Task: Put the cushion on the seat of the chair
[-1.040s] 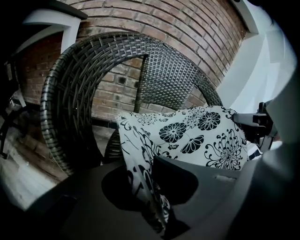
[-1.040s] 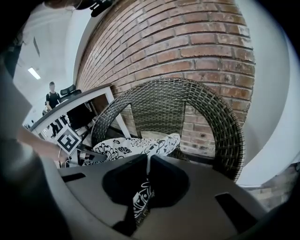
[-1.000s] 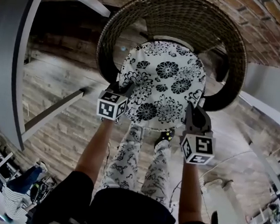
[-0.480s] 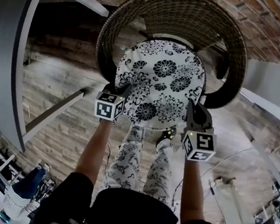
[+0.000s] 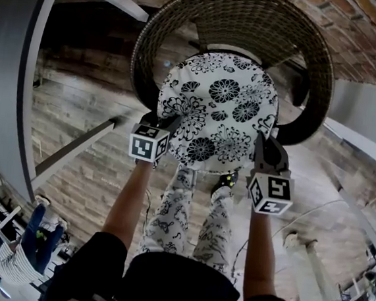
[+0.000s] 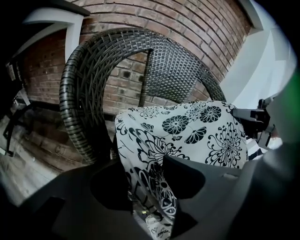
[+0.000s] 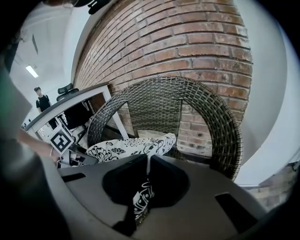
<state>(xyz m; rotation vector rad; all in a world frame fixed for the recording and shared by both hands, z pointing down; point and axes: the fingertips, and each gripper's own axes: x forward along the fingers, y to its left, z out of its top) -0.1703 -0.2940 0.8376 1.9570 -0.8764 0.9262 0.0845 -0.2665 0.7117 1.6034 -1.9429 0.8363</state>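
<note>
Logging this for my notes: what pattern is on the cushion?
White with black flower prints. The cushion shows best in the head view.

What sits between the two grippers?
The flowered cushion, in the head view. Its edge lies between the fingers of the left gripper, which have just been opening; the right gripper pinches it.

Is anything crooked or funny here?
Yes. The cushion sticks out past the chair front, its edge drooping between the left tongs, which have just been opening; the right tongs pinch its other side.
</note>
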